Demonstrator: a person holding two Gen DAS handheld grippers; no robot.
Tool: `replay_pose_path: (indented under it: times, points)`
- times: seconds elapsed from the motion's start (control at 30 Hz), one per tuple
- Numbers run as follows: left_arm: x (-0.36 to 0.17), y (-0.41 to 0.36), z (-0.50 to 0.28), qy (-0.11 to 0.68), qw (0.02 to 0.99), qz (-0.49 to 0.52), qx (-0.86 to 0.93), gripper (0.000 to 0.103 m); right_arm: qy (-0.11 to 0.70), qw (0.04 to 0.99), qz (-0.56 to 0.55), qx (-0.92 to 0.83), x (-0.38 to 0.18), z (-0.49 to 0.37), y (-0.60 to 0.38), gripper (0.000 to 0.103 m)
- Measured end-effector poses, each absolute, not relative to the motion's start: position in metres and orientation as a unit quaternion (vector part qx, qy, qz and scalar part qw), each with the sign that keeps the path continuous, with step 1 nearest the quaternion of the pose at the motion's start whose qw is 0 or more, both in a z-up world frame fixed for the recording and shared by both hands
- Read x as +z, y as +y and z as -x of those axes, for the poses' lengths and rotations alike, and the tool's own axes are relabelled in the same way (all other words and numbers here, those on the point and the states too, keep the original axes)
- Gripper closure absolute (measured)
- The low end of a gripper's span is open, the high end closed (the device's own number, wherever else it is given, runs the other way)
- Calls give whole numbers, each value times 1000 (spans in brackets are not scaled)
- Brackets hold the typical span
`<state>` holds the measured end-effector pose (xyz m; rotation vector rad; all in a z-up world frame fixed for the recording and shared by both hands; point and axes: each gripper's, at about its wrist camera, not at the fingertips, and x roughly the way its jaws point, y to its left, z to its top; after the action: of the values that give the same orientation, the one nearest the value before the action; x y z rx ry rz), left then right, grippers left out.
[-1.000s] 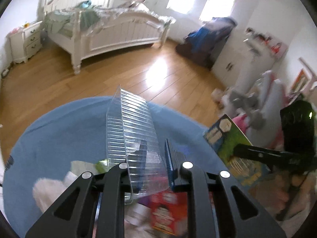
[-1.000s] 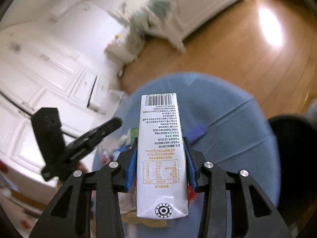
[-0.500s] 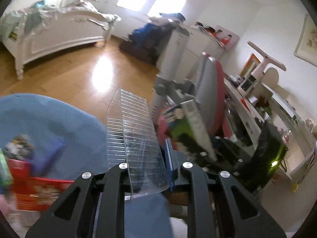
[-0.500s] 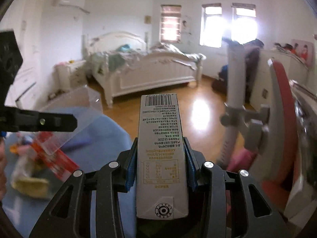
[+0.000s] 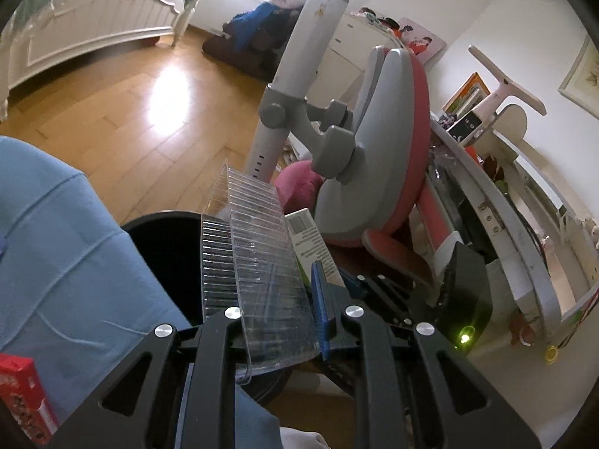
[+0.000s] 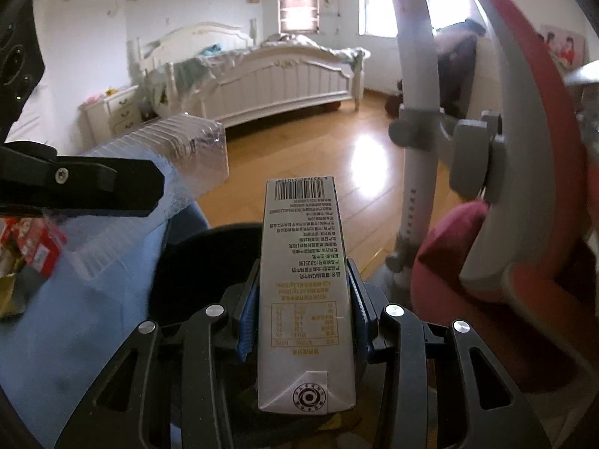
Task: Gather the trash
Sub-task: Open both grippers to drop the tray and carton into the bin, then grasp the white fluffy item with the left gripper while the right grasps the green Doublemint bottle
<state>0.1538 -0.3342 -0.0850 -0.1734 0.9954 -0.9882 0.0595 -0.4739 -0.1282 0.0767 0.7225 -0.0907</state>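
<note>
My left gripper (image 5: pixel 279 312) is shut on a clear ribbed plastic tray (image 5: pixel 254 262) and holds it over the black trash bin (image 5: pixel 168 247) beside the blue-covered table (image 5: pixel 56 243). My right gripper (image 6: pixel 305 299) is shut on a white milk carton (image 6: pixel 305 292) and holds it above the same bin (image 6: pixel 194 258). The carton (image 5: pixel 312 243) also shows in the left wrist view, just right of the tray. The left gripper and tray (image 6: pixel 176 164) show at the left of the right wrist view.
A red and grey desk chair (image 5: pixel 378 142) stands right of the bin, with a white desk (image 5: pixel 524 194) behind it. A red snack box (image 5: pixel 22 396) and other wrappers (image 6: pixel 22 254) lie on the table. A white bed (image 6: pixel 269 78) stands across the wooden floor.
Both grippers have swung right from over the table, carrying the tray and the carton, and now hang over the black bin by the chair.
</note>
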Motion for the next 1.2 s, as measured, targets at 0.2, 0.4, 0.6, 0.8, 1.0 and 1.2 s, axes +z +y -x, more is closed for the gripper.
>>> replay_pose_path:
  times: [0.2,0.4,0.6,0.8,1.0,1.2]
  points:
    - [-102,-343,-166,479,747,79,-454,83,368,926,-78,-29,-149,-64,-486,61]
    - [-112,-353,-174,497,738,75,-450,83,376,921,-100,-20,-159,-67,-488,61]
    - [-121,-356,-176,507,740,65,-437,81,389,914,-120,-13,-168,-72,-493,61]
    - [-117,-351,-176,501,766,45,-399,32,390,912,-129,-6,-170,-71,-493,32]
    - [-86,-321,-157,462,793,58,-393,28,390,911,-137,3,-161,-66,-488,29]
    - [-45,-260,-125,415,824,76,-378,26,384,916,-111,35,-133,-66,-449,25]
